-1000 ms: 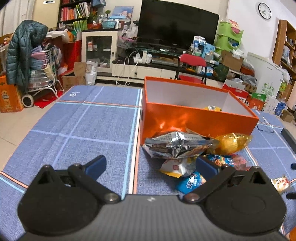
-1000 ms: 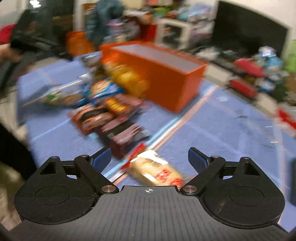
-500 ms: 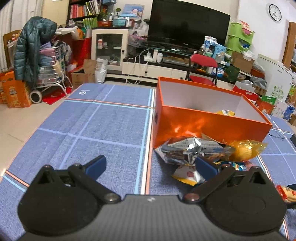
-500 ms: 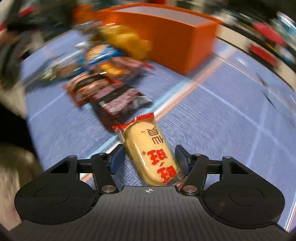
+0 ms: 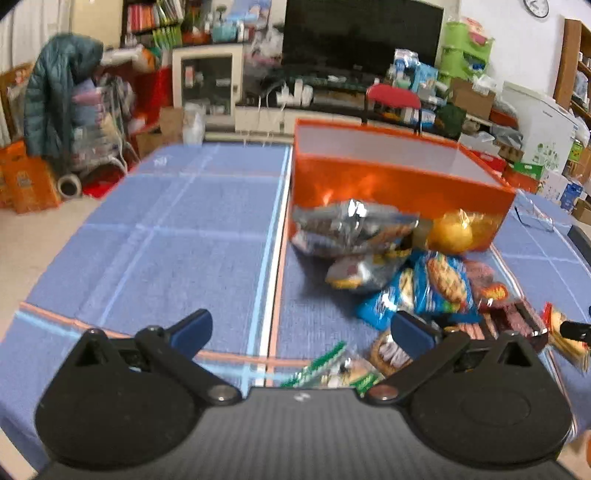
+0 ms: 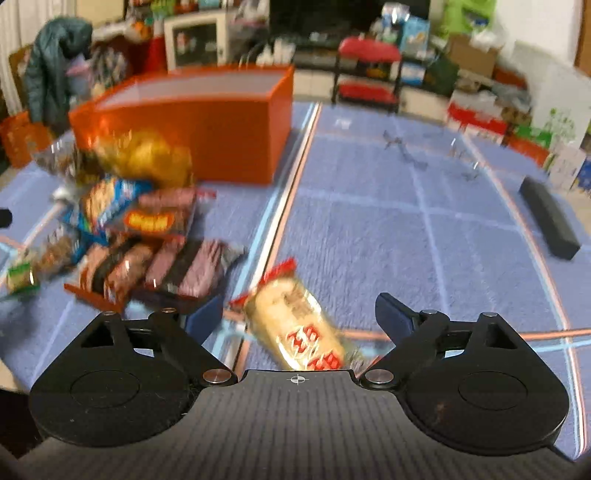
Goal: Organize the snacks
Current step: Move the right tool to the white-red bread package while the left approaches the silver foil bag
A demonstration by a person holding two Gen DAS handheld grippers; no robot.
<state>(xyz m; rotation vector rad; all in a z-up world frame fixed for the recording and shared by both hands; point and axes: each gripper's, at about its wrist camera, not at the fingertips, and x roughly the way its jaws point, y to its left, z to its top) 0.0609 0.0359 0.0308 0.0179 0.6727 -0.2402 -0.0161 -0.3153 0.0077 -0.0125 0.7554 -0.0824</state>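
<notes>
Between spread right hand-held gripper (image 6: 297,315) fingers, rice cracker (image 6: 295,325)

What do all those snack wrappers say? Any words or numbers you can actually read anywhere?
None can be read for certain.
Rice cracker packet: red characters, blurred by motion.
Red packet in the snack pile: yellow lettering, smeared.
Blue biscuit packet: print too blurred.
Wall clock: numerals too small.
Orange box: no lettering visible.
</notes>
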